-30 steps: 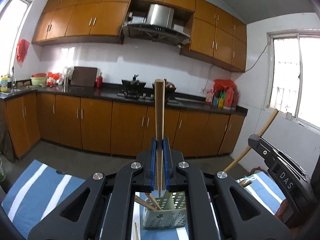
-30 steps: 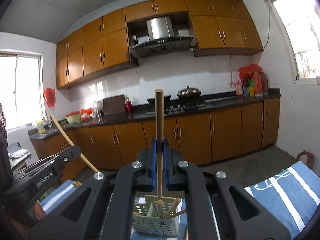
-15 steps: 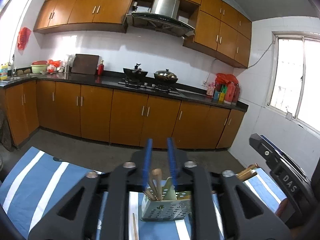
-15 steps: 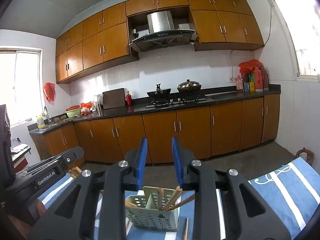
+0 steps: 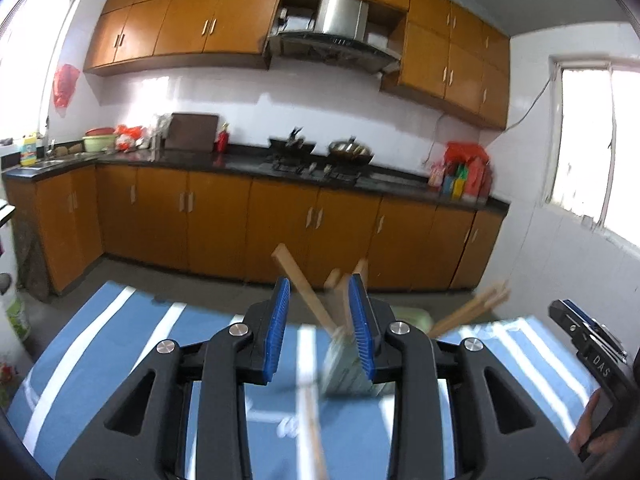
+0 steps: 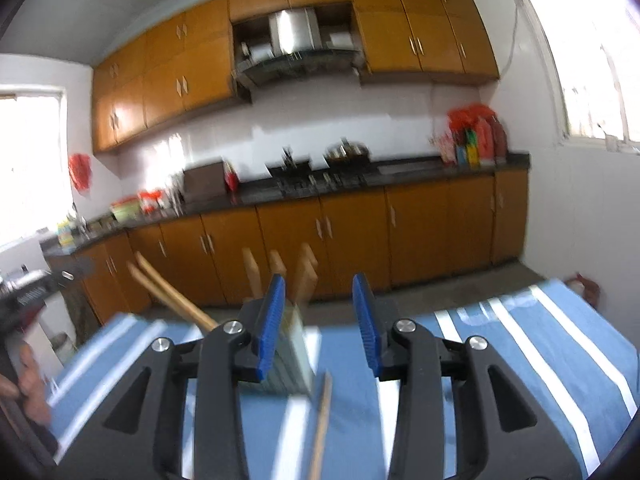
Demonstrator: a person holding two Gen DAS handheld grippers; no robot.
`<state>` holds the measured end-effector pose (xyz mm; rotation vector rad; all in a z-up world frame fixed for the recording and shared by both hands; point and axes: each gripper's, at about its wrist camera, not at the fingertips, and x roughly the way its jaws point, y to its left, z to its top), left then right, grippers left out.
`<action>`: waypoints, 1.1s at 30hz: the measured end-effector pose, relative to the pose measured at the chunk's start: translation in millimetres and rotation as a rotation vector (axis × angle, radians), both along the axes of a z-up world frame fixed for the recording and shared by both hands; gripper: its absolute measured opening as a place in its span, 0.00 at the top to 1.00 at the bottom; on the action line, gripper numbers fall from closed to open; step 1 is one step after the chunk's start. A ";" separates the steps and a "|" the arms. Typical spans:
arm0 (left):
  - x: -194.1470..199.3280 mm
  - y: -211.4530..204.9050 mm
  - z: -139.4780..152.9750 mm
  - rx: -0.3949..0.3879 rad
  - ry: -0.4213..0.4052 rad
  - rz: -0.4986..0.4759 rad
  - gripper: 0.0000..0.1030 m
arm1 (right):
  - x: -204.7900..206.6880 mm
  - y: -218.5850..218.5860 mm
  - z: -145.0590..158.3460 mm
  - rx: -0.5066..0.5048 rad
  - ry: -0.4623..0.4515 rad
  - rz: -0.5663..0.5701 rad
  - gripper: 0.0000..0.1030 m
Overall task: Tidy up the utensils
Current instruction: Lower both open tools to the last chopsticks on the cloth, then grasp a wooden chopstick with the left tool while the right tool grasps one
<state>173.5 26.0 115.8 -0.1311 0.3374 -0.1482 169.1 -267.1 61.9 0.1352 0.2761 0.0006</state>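
A pale green perforated utensil holder [image 5: 344, 368] [image 6: 294, 356] stands on the blue striped cloth, blurred. Several wooden chopsticks [image 5: 304, 292] [image 6: 306, 268] stick up out of it, some leaning sideways [image 5: 468, 312] [image 6: 172, 296]. One loose chopstick [image 5: 310, 420] [image 6: 322, 420] lies on the cloth in front of the holder. My left gripper [image 5: 318, 320] is opening; the chopsticks stand beyond its pads, untouched. My right gripper [image 6: 319, 320] is opening too, with nothing between its fingers and the holder just behind its left pad. Each gripper shows at the other view's edge [image 5: 588, 348] [image 6: 32, 288].
The blue cloth with white stripes [image 5: 120, 340] [image 6: 520, 340] covers the table. Its far edge drops to a grey floor. Orange cabinets [image 5: 216, 224] and a dark counter with a stove run along the far wall. A person's hand [image 5: 588, 428] [image 6: 28, 380] holds each gripper.
Both grippers held a chopstick upright a second ago, then let go; the sticks now stand in the holder. Both pairs of jaws have widened and the grippers have sunk lower, sliding sideways past the holder.
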 end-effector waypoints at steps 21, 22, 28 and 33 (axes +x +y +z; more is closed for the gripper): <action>-13.3 -20.5 -165.3 0.038 0.433 -0.035 0.68 | 13.3 51.6 -180.1 -0.041 0.565 0.080 0.86; -13.1 -21.1 -166.5 0.040 0.437 -0.036 0.67 | 15.0 52.2 -180.5 -0.058 0.565 0.069 0.91; -13.3 -26.9 -172.0 0.043 0.453 -0.055 0.67 | 23.5 21.2 -178.8 0.015 0.576 -0.026 0.92; -14.3 -37.8 -178.0 0.072 0.474 -0.078 0.67 | 26.8 -17.2 -179.2 0.096 0.587 -0.129 0.92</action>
